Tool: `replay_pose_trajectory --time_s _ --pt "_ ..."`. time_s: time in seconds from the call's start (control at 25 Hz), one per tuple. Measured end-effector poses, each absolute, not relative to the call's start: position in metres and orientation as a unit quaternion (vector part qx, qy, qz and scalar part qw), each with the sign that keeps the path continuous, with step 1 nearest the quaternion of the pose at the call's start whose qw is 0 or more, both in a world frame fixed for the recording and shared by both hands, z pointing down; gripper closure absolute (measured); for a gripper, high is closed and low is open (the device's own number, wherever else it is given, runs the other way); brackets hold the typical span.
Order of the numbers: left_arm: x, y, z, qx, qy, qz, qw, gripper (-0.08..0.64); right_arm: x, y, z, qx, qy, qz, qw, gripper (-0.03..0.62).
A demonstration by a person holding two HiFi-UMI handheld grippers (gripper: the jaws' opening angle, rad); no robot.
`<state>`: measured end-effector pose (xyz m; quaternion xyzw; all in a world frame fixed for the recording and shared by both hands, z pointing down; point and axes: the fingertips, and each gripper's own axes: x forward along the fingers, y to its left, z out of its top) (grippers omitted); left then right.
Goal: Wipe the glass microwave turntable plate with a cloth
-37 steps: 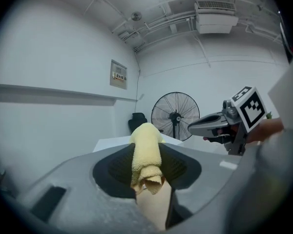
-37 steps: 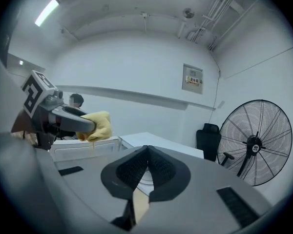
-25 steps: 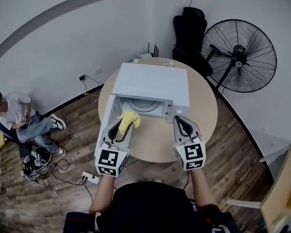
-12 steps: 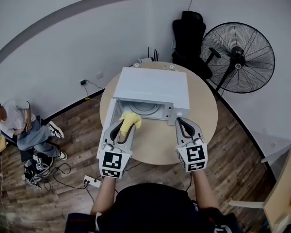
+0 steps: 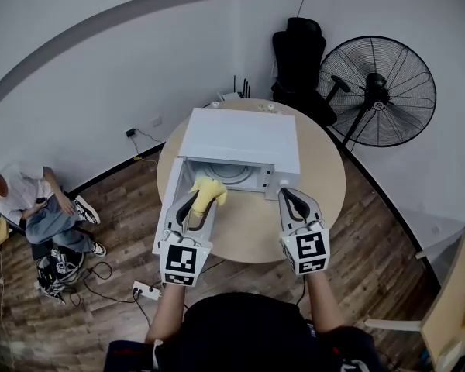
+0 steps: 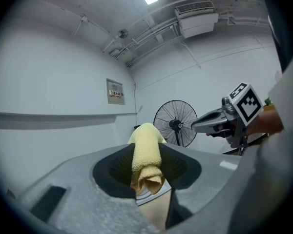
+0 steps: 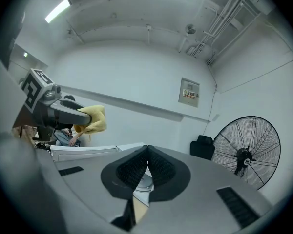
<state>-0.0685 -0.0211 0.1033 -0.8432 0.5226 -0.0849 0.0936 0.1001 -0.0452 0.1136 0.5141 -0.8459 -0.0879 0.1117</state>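
A white microwave [image 5: 244, 138] stands on a round table with its door [image 5: 169, 200] swung open to the left. Inside its cavity lies the glass turntable plate [image 5: 232, 170]. My left gripper [image 5: 199, 198] is shut on a rolled yellow cloth [image 5: 207, 190], [image 6: 146, 155] just in front of the opening. The cloth sticks up past the fingertips. My right gripper [image 5: 290, 197], [image 7: 146, 152] hovers level to the right of the opening, shut with nothing between its pads. From the right gripper view, the left gripper [image 7: 83, 115] and its cloth [image 7: 94, 120] show at the left.
The round wooden table [image 5: 325, 177] carries a router [image 5: 234, 93] behind the microwave. A standing fan [image 5: 376, 91] and a black chair [image 5: 298, 53] are at the back right. A person [image 5: 23, 200] sits at the left, and a power strip [image 5: 146, 289] lies on the floor.
Both grippers stay almost where they were in front of the microwave, with the cloth still gripped. The seated person at the left has shifted a little.
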Motion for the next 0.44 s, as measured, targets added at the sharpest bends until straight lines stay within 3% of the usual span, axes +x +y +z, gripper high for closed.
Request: replay_pose_trajectory --time_s 0.44 --pt "-0.0692 -0.0185 0.1022 -0.844 0.522 -0.082 0.089 0.42 0.0968 -0.0404 0.1069 0.516 -0.845 -0.089 0.108 0.581"
